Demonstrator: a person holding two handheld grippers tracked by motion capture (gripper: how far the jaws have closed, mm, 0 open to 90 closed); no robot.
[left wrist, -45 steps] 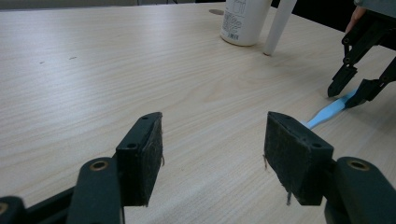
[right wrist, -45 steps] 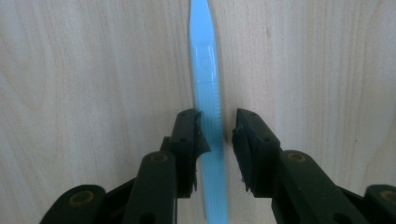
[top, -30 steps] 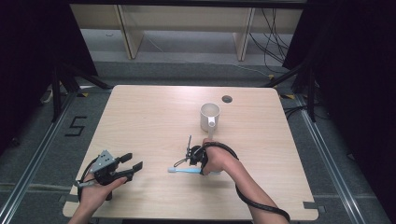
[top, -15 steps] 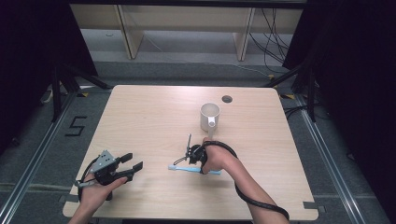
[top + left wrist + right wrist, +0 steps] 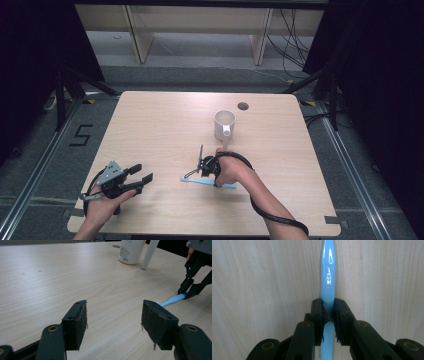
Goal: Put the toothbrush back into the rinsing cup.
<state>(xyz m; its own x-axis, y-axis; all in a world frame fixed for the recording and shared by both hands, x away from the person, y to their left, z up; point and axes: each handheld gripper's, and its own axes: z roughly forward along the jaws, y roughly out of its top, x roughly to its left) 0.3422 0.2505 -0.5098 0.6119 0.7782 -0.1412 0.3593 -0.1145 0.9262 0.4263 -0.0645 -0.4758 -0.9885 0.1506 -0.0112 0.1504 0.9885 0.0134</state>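
From the high view, my right gripper is over a blue toothbrush lying on the table, below a white mug. In the left gripper view, my left gripper hangs spread, holding nothing. In the right gripper view, the jaws have just closed and clamp the toothbrush handle.

One blue toothbrush, one white mug, two handheld tools, left, right, one wooden table

The toothbrush is glossy light blue with small embossed marks on its handle. The table is pale wood with fine straight grain. The mug is white, with faint grey print on its side. Both grippers, left and right, are matt black.
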